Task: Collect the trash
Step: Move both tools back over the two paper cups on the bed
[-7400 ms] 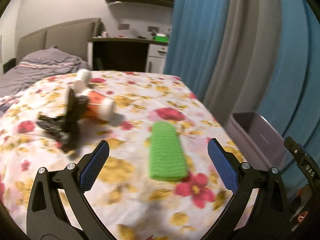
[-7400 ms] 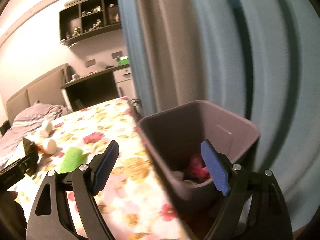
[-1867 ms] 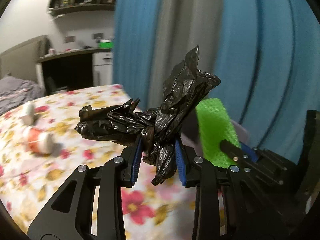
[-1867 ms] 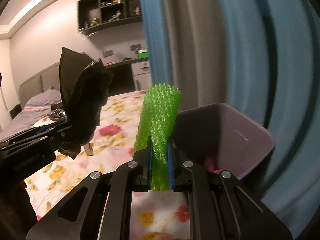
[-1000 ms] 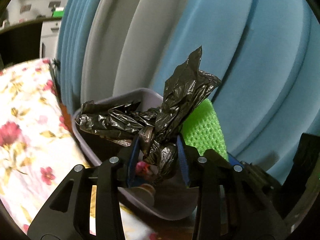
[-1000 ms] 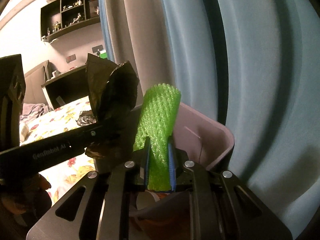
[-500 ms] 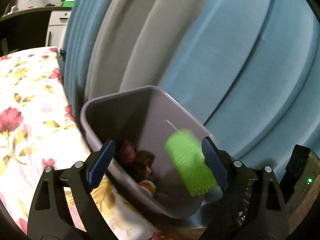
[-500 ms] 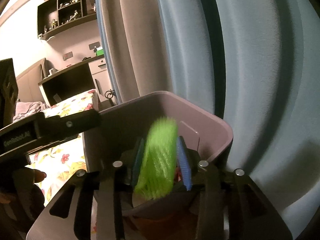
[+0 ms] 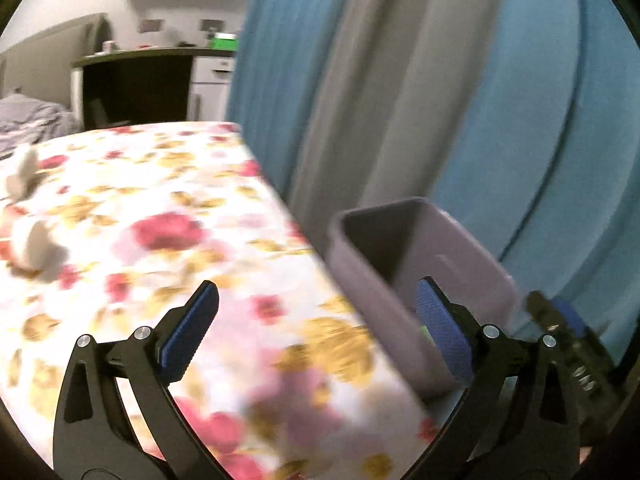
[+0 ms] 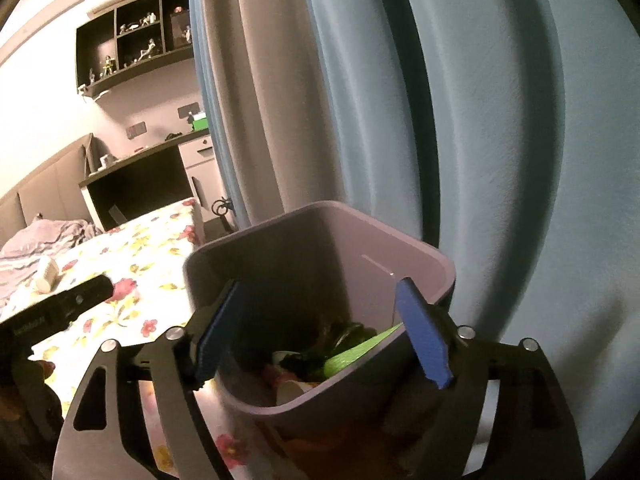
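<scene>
Bin [image 10: 420, 268], purple-grey plastic, stands on the floor just beside the bed [image 9: 168, 248], against blue and grey curtains [image 10: 500, 140].

Right wrist view looks down into the bin: green foam net [image 10: 356, 350] lies slanted against the near right wall, crumpled black plastic bag [image 10: 340, 334] beside it, a pale cup [image 10: 290, 392] and pinkish scraps at the bottom. Right gripper [image 10: 322, 330] hangs over the bin mouth; its jaws have just been opening and stand wide apart with nothing pinched between the blue pads, the trash lying loose below them. Left edge of this view catches the black arm of the other gripper over the flowered bedspread.

Left wrist view, heavily blurred, shows what the right does not: the bin from outside, mostly dark interior, only a sliver of green at its near wall. Left gripper [image 9: 316, 328] has also just been opening, jaws at full spread and empty, over the edge of the bed. 2 white bottle-like items [image 9: 30, 240] lie on the bedspread at far left, well apart from the bin; the right view shows only 1 of them [image 10: 47, 274]. Desk [image 9: 152, 80] and shelves sit beyond.
</scene>
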`<action>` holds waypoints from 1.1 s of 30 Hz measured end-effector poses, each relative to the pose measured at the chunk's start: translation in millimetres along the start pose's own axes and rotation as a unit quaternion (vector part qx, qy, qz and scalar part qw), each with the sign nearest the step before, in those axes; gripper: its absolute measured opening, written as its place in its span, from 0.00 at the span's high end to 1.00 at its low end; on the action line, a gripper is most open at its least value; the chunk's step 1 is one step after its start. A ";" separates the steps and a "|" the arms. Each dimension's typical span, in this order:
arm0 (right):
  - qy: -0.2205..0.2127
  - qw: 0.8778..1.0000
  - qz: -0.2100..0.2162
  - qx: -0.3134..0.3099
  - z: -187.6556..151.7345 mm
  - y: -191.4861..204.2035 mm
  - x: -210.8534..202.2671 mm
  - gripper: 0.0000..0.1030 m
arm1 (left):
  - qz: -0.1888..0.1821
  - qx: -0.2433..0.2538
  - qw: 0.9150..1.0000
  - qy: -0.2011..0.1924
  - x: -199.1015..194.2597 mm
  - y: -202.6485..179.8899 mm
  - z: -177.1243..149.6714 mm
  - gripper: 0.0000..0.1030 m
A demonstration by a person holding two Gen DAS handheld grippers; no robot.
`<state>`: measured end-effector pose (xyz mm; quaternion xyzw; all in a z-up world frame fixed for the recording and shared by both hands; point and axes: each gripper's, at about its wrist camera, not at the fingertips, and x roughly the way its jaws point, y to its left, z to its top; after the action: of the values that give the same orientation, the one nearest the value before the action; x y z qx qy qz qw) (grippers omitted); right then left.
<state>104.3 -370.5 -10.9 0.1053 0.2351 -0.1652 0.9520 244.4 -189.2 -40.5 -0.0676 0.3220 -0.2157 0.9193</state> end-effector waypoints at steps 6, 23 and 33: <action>0.000 1.000 0.027 -0.012 -4.9 26.8 -8.4 0.21 | 0.077 0.011 0.997 -0.028 -38.5 46.0 -7.9 0.06; 0.030 0.989 0.128 -0.067 -14.5 144.8 -5.5 0.18 | 0.184 -0.010 0.982 -0.040 -83.0 191.8 -11.0 0.06; 0.056 0.984 0.149 -0.081 -11.4 192.3 16.4 0.18 | 0.191 -0.005 0.982 0.000 -47.3 232.1 2.9 0.06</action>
<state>183.3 -194.2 -5.1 0.0706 0.2826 0.0044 0.9566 295.1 39.9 -72.7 -0.0094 0.3305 -0.0344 0.9431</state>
